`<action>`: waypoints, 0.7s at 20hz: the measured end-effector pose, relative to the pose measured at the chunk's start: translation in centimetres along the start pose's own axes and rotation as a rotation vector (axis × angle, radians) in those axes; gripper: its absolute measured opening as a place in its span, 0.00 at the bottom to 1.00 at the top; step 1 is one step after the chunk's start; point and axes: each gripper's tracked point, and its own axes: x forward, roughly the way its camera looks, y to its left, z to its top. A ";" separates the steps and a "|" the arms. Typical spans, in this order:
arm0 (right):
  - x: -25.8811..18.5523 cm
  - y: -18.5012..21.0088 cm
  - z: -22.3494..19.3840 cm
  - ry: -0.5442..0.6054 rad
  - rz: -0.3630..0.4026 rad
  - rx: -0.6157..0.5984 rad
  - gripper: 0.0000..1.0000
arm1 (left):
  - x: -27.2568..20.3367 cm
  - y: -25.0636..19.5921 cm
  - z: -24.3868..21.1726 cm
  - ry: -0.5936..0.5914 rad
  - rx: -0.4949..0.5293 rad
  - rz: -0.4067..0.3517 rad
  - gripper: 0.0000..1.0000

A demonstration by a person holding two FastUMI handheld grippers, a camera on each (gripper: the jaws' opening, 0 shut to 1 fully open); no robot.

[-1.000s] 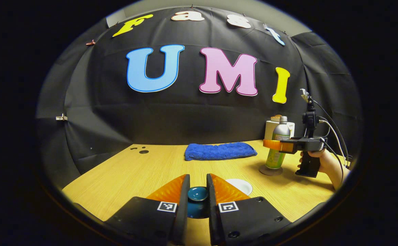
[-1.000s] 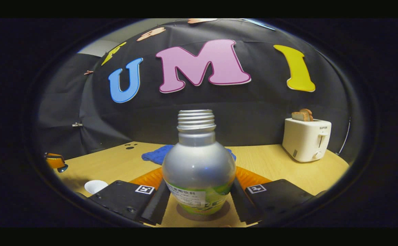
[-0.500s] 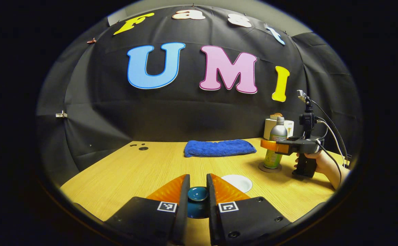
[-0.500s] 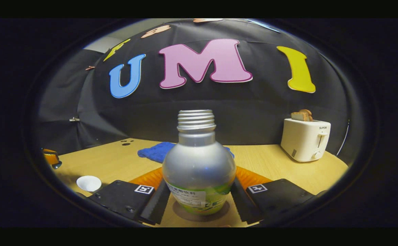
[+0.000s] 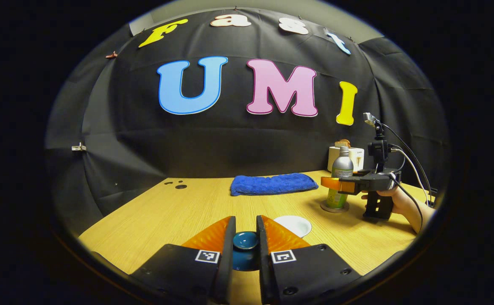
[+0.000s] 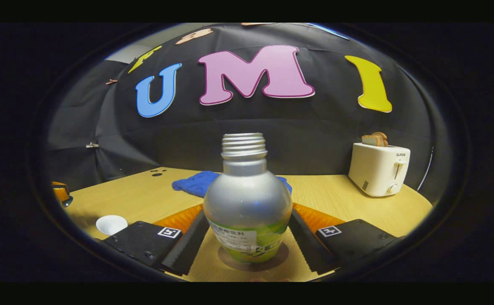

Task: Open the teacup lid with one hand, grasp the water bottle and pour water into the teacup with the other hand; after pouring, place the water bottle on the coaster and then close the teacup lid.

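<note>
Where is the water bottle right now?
The water bottle stands upright on the coaster, between the right gripper's opened fingers; in the left gripper view it is far right, in front of the toaster.

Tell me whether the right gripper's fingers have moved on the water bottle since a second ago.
Yes. In the right gripper view, the fingers have spread away from the water bottle, which stands upright on its coaster on the table.
</note>
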 end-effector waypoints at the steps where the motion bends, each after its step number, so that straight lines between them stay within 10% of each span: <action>1: -0.2 0.1 0.0 -0.002 -0.001 -0.005 1.00 | -0.1 0.0 0.1 -0.001 0.006 0.004 0.33; 14: -4.9 0.1 -1.2 0.039 -0.030 0.029 1.00 | -2.1 -1.3 1.2 -0.037 0.004 0.005 0.30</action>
